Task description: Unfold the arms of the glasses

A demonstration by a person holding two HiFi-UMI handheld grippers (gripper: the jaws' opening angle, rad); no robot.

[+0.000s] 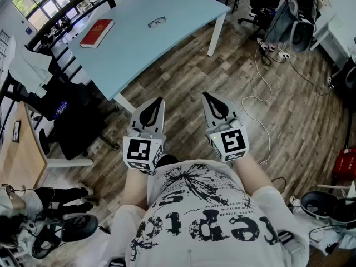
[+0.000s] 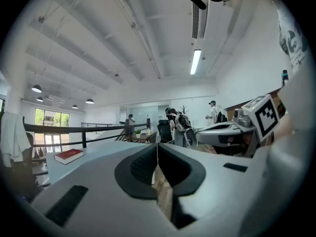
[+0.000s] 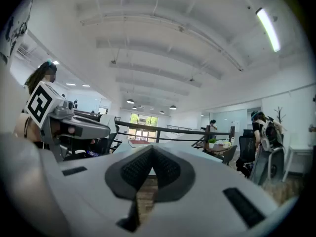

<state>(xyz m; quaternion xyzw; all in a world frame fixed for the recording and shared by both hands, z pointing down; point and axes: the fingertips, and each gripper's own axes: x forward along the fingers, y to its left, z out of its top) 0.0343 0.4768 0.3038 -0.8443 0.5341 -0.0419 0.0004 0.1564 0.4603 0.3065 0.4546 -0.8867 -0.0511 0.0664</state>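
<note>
The glasses (image 1: 157, 21) lie folded on the light blue table (image 1: 139, 43), far ahead of both grippers. My left gripper (image 1: 161, 100) is held level in front of my body over the wooden floor, jaws shut with nothing between them. My right gripper (image 1: 205, 95) hangs beside it, also shut and empty. In the left gripper view the left gripper (image 2: 157, 146) has its black pads pressed together, and the right gripper's marker cube (image 2: 264, 115) shows at right. In the right gripper view the right gripper (image 3: 151, 149) is likewise closed tip to tip.
A red book (image 1: 97, 33) lies on the table's left part. Dark office chairs (image 1: 67, 115) stand left of the table. A white cable (image 1: 266, 82) runs over the wooden floor at right, near a backpack (image 1: 286, 21) and a red box (image 1: 345, 164).
</note>
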